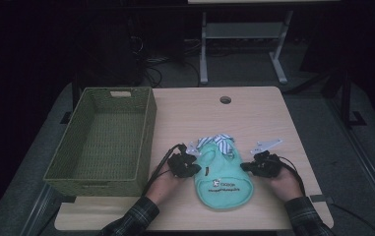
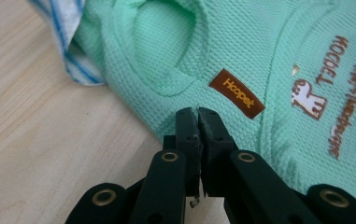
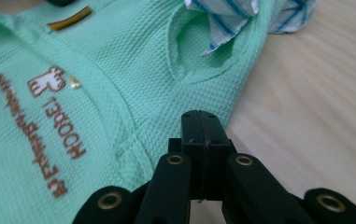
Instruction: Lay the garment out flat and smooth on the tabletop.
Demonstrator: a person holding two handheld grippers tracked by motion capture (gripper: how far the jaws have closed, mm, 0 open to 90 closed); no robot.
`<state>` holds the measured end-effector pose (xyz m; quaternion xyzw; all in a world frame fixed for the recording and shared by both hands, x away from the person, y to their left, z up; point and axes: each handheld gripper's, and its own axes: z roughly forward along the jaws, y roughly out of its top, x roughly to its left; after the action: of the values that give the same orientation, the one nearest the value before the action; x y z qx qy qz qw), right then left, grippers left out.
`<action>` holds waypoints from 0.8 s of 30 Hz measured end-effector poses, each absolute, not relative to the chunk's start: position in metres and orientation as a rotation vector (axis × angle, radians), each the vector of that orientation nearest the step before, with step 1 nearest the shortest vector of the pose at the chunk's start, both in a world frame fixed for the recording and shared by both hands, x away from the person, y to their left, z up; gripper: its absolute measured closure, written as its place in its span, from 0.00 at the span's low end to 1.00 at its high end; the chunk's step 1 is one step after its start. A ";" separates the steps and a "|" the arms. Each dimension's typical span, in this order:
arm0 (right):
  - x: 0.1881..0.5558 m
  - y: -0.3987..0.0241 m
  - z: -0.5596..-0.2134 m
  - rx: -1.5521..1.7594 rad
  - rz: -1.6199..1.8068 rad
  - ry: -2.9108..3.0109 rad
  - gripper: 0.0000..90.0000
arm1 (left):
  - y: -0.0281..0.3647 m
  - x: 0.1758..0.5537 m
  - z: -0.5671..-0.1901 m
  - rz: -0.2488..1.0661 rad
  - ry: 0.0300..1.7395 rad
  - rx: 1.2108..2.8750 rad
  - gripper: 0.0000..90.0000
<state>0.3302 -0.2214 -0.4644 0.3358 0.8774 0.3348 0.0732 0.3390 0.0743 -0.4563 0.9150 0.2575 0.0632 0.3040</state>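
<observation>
Pinching a green pet shirt [image 1: 222,179] at both side edges, lower centre of frame.
Left gripper [image 2: 198,113] and right gripper [image 3: 200,115] were clamped on fabric; lifting evenly toward the basket [image 1: 104,177] likely came next.

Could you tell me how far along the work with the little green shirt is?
Done: both grippers have taken hold. In hand: the left gripper and right gripper are shut on opposite side edges of the green shirt, which lies flat on the table. Left, probably: lifting it into the woven basket beside it.
</observation>
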 end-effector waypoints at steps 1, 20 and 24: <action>0.328 -0.221 -0.464 1.009 1.006 2.636 1.00 | 0.074 0.339 -0.456 0.170 0.681 2.425 0.97; 0.301 -0.220 -0.463 0.992 1.008 2.652 0.99 | 0.072 0.329 -0.455 0.124 0.645 2.432 0.90; 0.302 -0.222 -0.461 0.992 1.025 2.636 0.94 | 0.075 0.331 -0.453 0.115 0.656 2.415 0.86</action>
<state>0.3018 -0.2218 -0.4611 0.3303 0.8771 0.3410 0.0724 0.3310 0.0749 -0.4534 0.9155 0.2489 0.0436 0.3130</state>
